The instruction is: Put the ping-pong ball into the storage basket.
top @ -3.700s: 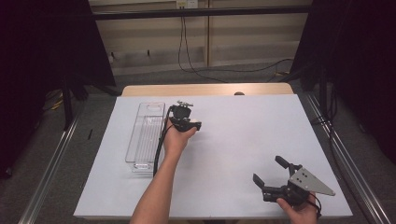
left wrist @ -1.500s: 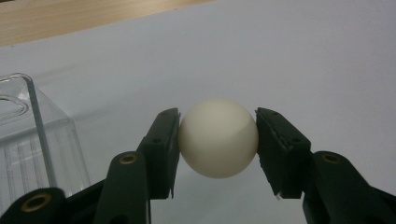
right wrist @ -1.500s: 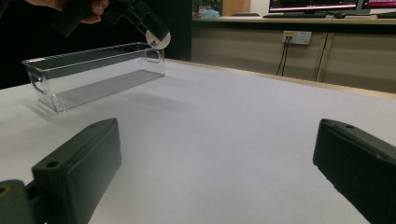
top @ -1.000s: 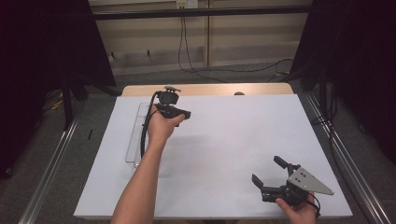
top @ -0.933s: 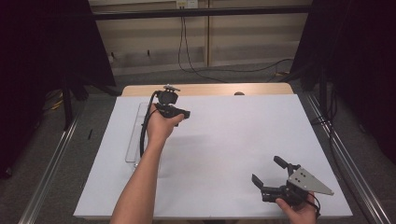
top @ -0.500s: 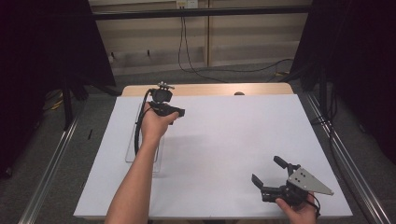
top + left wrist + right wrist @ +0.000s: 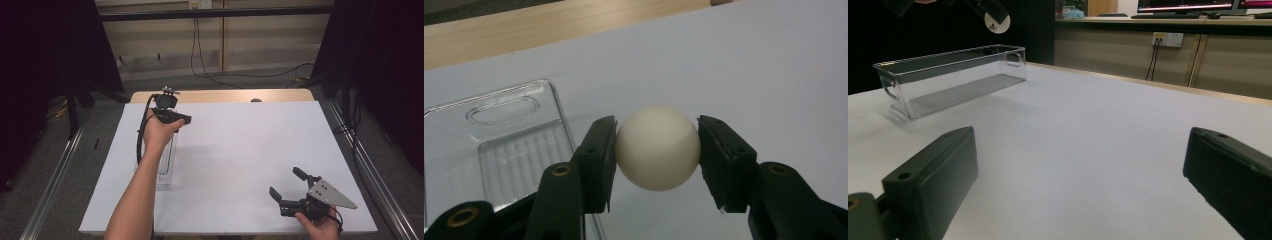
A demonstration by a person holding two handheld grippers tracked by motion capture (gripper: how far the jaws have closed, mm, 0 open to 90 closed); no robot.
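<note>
Our left gripper (image 7: 657, 150) squeezes the white ball (image 7: 657, 147) in the middle of its view, above the clear box (image 7: 499, 150), so we can drop it in. Our right gripper (image 7: 292, 185) waits wide apart, low right on the desk (image 7: 240, 150).

High view: overhead, facing forward across the table (image 7: 235, 150). Gripper views: close, low along jaws; all share the clear bin (image 7: 948, 75).

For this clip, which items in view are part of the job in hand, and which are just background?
In the job:
- white ball, clamped between the left gripper fingers
- clear bin, empty, beside the ball
- left gripper

Not in use:
- right gripper, open, resting low near the table's corner
- wall cables
- wall socket
</note>
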